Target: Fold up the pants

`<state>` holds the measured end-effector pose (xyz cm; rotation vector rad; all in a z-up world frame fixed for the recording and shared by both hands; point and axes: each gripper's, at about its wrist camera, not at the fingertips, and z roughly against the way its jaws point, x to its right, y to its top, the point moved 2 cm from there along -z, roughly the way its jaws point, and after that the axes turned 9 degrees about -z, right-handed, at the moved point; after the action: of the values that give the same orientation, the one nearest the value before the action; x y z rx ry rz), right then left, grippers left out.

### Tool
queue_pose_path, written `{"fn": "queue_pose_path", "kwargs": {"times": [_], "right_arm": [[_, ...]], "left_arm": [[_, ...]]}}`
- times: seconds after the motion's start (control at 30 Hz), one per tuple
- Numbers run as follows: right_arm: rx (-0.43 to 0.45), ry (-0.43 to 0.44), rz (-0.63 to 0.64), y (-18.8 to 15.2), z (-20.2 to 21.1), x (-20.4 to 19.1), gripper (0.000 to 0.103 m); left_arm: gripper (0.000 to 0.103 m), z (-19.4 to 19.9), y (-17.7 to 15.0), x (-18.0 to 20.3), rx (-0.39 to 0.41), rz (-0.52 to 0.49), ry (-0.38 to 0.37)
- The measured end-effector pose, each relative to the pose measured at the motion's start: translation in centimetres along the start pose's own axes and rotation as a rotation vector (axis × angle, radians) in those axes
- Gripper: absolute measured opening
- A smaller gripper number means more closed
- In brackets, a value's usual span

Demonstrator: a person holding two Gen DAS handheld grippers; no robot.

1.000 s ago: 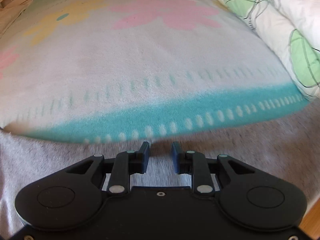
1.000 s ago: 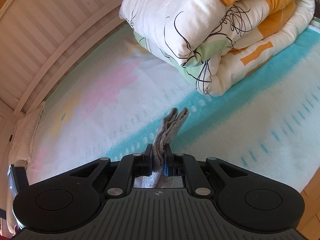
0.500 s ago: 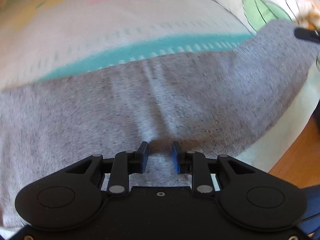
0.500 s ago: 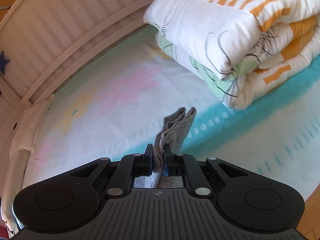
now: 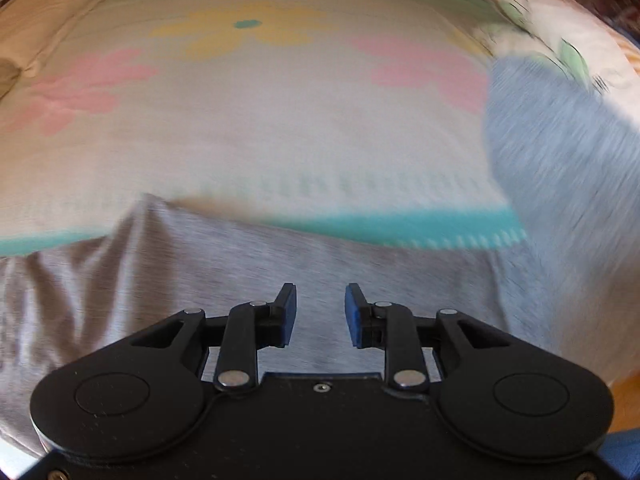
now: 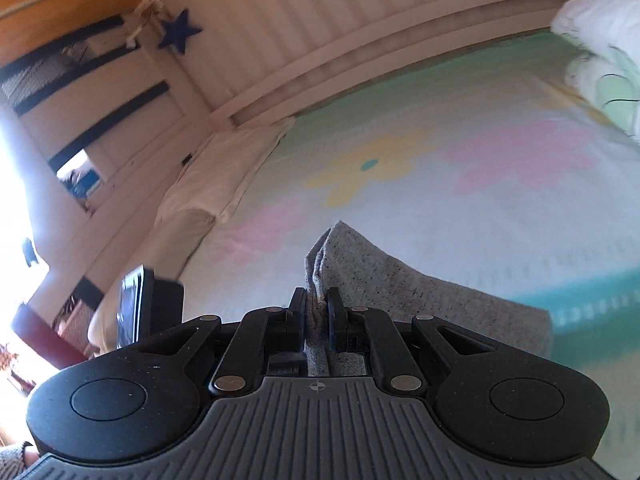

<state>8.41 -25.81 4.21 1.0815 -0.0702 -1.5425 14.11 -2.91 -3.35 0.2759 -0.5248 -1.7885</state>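
Note:
The grey pants (image 5: 168, 280) lie across the near edge of the bed blanket in the left wrist view, with one part (image 5: 560, 168) lifted and blurred at the right. My left gripper (image 5: 321, 312) is open just above the grey cloth, with nothing between its pads. My right gripper (image 6: 317, 312) is shut on a bunched end of the grey pants (image 6: 400, 280), which trail down to the right over the blanket.
The bed blanket (image 5: 260, 120) is pale with pink and yellow flowers and a teal stripe. A folded floral duvet (image 6: 600, 52) lies at the far right. Cream pillows (image 6: 224, 168) and a slatted headboard (image 6: 360, 20) stand at the back left. A dark device (image 6: 140, 300) sits left.
My right gripper has swung left with the pants end, so the duvet has slid to the right edge. The left view has turned; a lifted part of the pants now hangs at its right.

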Motion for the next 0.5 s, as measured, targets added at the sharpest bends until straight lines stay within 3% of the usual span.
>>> {"fn": "queue_pose_path", "kwargs": {"times": [0.17, 0.23, 0.3, 0.5], "right_arm": [[-0.144, -0.098, 0.167, -5.2, -8.7, -5.3, 0.010], [-0.180, -0.131, 0.235, -7.1, -11.2, -6.5, 0.010], [-0.202, -0.146, 0.276, -8.6, -12.7, -7.4, 0.009], [-0.309, -0.012, 0.320, -11.0, -14.3, -10.5, 0.011]], "left_arm": [[0.036, -0.1, -1.0, -6.7, 0.050, 0.127, 0.140], [0.035, -0.4, -1.7, -8.7, 0.036, 0.163, 0.195], [0.035, -0.3, -2.2, -10.7, 0.023, 0.220, 0.183], [0.035, -0.3, -3.3, -12.6, 0.016, 0.260, 0.164]]}}
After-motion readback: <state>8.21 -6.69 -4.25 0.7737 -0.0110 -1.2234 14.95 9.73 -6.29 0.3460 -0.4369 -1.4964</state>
